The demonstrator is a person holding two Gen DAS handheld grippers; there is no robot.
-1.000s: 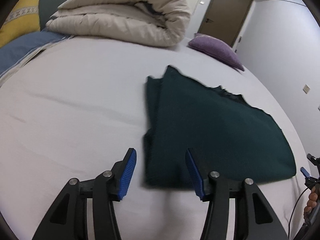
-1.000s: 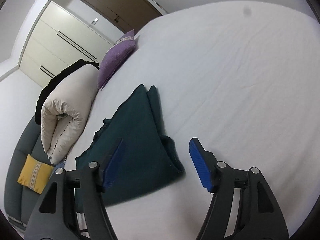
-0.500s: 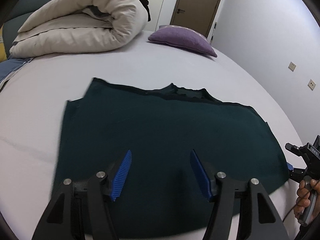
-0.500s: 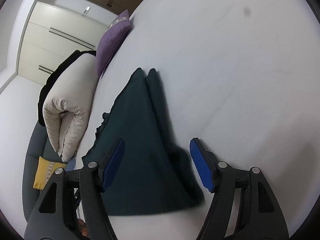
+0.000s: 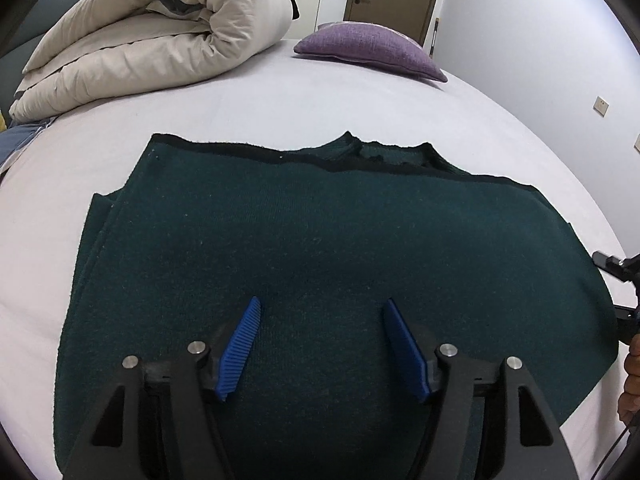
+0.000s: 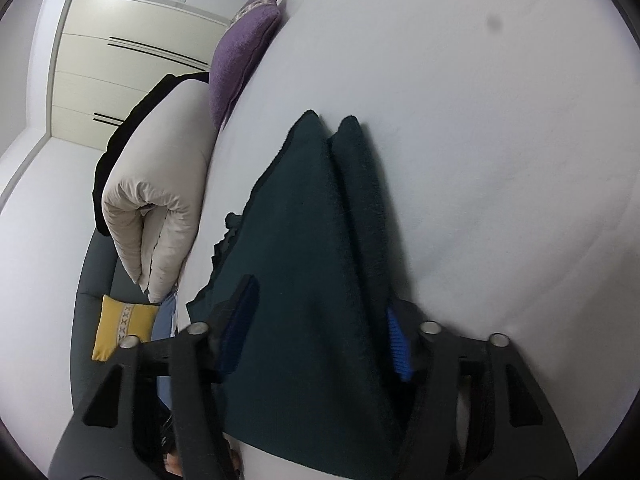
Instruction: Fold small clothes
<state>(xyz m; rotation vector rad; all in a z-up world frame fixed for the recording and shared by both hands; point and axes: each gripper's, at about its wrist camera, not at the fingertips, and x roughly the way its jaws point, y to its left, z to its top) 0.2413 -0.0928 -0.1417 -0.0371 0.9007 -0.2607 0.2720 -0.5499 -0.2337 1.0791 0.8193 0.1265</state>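
Knitwear describes the dark green knitted garment [image 5: 320, 248], which lies folded flat on the white bed sheet [image 5: 360, 96], its collar edge facing the rolled beige duvet [image 5: 160, 36] and purple cushion [image 5: 372, 48]. It looks soft, limp and light, likely to sag and drag, so pinching a doubled edge or corner seems wisest. The left gripper [image 5: 322, 344] hovers over its near middle with jaws spread wide, holding nothing. The right gripper [image 6: 316, 336] straddles the garment's end with its blue pads apart. A second ago both sat short of the cloth; each has since advanced over it.
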